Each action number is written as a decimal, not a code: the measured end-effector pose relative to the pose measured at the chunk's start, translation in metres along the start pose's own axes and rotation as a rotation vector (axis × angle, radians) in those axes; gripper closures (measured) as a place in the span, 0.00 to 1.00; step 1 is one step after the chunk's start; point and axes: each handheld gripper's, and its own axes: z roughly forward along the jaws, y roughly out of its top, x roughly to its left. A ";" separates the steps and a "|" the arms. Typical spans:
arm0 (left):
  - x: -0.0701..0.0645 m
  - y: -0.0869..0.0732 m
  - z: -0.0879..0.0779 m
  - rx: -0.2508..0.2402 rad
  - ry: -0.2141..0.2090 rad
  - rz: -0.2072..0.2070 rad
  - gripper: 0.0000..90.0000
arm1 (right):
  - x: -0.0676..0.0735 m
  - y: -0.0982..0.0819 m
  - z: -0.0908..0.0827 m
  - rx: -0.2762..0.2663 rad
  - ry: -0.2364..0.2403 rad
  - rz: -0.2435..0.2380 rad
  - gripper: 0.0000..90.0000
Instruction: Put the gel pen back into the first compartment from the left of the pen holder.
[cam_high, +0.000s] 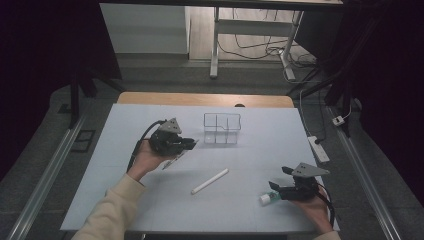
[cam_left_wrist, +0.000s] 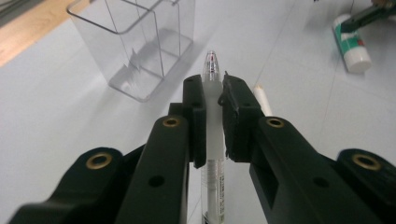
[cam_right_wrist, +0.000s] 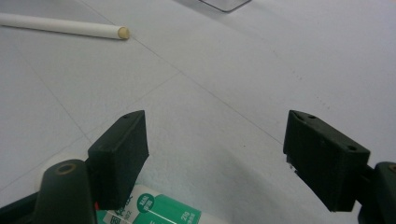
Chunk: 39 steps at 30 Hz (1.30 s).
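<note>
While the left gripper (cam_left_wrist: 213, 100) hangs above the pale blue table sheet (cam_high: 125, 190), its two black jaws pinch a slim clear-plastic ballpoint pen (cam_left_wrist: 213, 135) across the frosted barrel, pads pressed on both sides. In the left gripper view the pen's transparent tip end, with a small red mark inside, sticks out past the jaw tips toward the clear compartmented plastic organiser box (cam_left_wrist: 140, 51); the rest of the barrel runs back under the jaws. From the high view the pen (cam_high: 175, 159) hangs tilted off the sheet, just left and to the near side of the box (cam_high: 222, 128).

Box: thin transparent walls, glossy, squared corners, inner dividers; it stands upright at the far middle of the sheet, nothing between it and the pen tip.

White cylindrical stick (cam_high: 210, 181), matte, blunt cream-coloured end: lies flat and diagonal on the sheet, nearer the person than the box, apart from both grippers.

White glue stick with green label (cam_high: 267, 198), smooth round tube, lies on its side, well right of the box and toward the near edge. The right gripper (cam_right_wrist: 215, 158) sits over it with jaws spread wide, pads clear of the tube (cam_right_wrist: 154, 210), whose label end lies under the left-hand jaw in the right gripper view.

Sheet: smooth, faint grid lines, laid over a wooden tabletop (cam_high: 200, 99).
</note>
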 end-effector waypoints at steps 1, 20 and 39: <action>0.001 0.000 -0.001 -0.004 0.003 0.002 0.89 | 0.000 0.000 0.000 0.000 0.000 0.001 0.24; 0.002 0.000 -0.013 -0.122 0.020 -0.024 0.89 | 0.000 0.000 0.000 0.003 -0.003 0.000 0.24; 0.003 0.011 -0.021 -0.214 0.074 -0.050 0.89 | 0.000 0.000 -0.003 -0.014 -0.004 0.008 0.24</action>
